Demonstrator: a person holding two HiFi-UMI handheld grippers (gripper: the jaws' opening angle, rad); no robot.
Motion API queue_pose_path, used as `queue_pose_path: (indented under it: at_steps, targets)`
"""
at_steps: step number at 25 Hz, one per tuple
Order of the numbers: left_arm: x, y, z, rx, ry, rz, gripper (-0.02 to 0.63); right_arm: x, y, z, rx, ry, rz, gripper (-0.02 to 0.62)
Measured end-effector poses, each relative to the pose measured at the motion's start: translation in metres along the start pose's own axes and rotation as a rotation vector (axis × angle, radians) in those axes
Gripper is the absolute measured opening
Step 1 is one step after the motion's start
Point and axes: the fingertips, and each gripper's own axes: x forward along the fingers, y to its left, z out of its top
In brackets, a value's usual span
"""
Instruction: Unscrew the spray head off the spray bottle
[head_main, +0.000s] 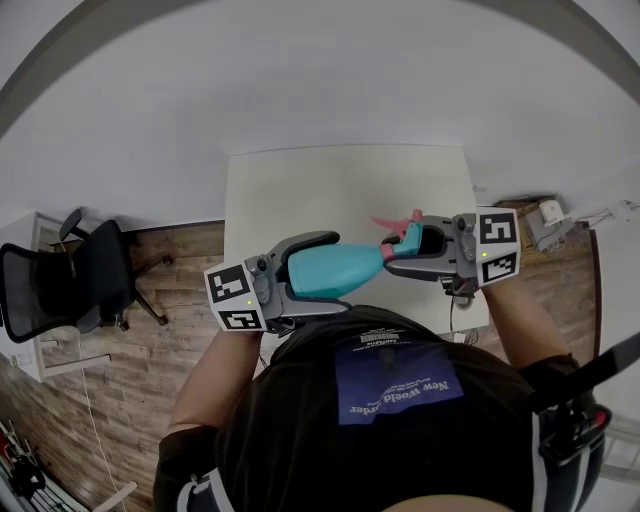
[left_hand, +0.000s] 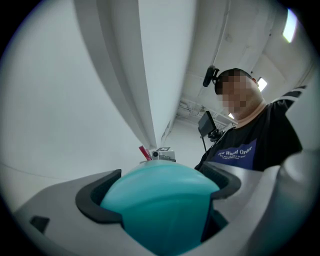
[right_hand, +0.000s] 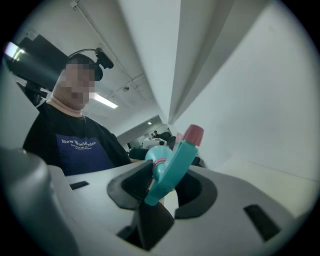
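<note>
The spray bottle (head_main: 335, 270) and spray head (head_main: 402, 236) bridge the gap between the left tool (head_main: 322, 272) and right tool (head_main: 410, 248), barring passage there. Beyond them the white desk (head_main: 340, 185) lies open. An office chair (head_main: 70, 280) stands well left.

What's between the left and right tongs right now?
The teal spray bottle spans it in the head view: left tongs grip its body, right tongs its spray head.

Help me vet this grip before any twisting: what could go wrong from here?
The right tongs pinch the spray head on its angled body, so it might slip under a twist. The bottle lies level in the left tongs, off the table; a freed head could let contents spill.
</note>
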Motion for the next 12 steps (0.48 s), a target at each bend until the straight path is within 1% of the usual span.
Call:
queue_pose_path:
  at_steps: [5, 12]
  targets:
    - [-0.0011, 0.0013, 0.0005, -0.061, -0.016, -0.016, 0.523, 0.0008, 0.0023, 0.0029, -0.040, -0.005, -0.001, 0.126]
    - [-0.0009, 0.0024, -0.0006, -0.085, -0.003, -0.023, 0.522, 0.0012, 0.0031, 0.0041, -0.065, -0.001, -0.004, 0.126]
